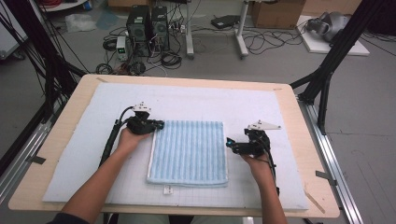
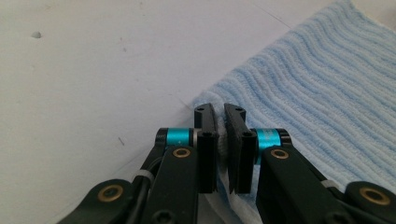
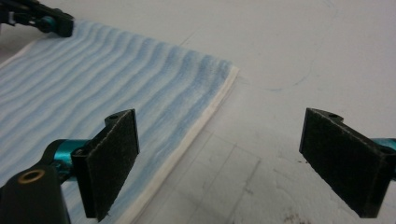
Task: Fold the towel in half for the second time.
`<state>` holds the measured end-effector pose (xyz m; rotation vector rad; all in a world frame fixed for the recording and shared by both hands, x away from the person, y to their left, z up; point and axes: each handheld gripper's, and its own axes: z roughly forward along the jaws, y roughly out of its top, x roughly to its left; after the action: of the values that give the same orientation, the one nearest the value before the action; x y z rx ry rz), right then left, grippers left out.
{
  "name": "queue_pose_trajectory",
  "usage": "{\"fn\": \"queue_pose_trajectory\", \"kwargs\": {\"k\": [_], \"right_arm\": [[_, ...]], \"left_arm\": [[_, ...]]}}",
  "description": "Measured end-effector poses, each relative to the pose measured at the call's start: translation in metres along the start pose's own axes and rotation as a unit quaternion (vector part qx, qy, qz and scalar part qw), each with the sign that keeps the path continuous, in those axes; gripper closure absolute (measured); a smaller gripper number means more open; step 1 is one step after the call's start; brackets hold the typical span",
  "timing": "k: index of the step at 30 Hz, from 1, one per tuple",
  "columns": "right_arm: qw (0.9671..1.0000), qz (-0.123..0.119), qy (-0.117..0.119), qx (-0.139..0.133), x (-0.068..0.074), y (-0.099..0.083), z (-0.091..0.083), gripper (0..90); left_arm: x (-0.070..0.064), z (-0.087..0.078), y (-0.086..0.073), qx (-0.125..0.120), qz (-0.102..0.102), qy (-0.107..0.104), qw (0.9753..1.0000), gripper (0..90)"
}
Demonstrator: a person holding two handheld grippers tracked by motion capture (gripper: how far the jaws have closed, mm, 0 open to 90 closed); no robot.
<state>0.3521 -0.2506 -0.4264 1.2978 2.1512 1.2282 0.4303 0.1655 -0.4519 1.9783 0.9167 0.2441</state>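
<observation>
Two black hand-held grippers with teal fittings

The left gripper point(image 1: 161, 125) and right gripper point(image 1: 228, 142) are black, each trailing a black cable, and the right one carries a grey three-cornered plate on top. In the gripper views the linkage arms show brass-coloured pivot screws and teal metallic collars behind flat black jaws; the right gripper's point(image 3: 219, 163) jaws are faced with dark, rough-textured pads. The person's forearms are bare, with a dark sleeve edge at the left arm.
</observation>
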Motion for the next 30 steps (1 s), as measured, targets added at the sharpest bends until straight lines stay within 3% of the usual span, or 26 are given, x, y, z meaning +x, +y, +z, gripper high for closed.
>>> {"fn": "queue_pose_trajectory", "kwargs": {"k": [6,11,19,24,26,30], "right_arm": [[0.9992,-0.004,0.000,0.039,-0.009,0.019,0.028,11.2],[0.9975,-0.005,-0.002,0.070,-0.009,0.033,0.048,11.5],[0.9966,-0.016,0.006,0.080,-0.005,0.041,0.073,21.0],[0.9952,-0.018,0.011,0.095,-0.001,0.042,0.086,34.1],[0.9945,-0.033,0.001,0.100,0.001,0.042,0.089,39.9],[0.9934,-0.041,0.014,0.106,-0.001,0.043,0.085,67.2]], "left_arm": [[0.002,-0.001,0.000,-0.004,-0.010,-0.008,0.9999,83.6],[0.003,-0.001,-0.001,-0.003,-0.012,-0.008,0.9999,83.4],[0.003,-0.001,-0.001,-0.003,-0.015,-0.009,0.9998,83.4],[0.003,-0.001,-0.001,-0.002,-0.016,-0.009,0.9998,83.5],[0.003,0.000,-0.001,-0.001,-0.016,-0.010,0.9998,83.6],[0.002,0.000,-0.001,0.000,-0.015,-0.008,0.9998,83.8]]}}
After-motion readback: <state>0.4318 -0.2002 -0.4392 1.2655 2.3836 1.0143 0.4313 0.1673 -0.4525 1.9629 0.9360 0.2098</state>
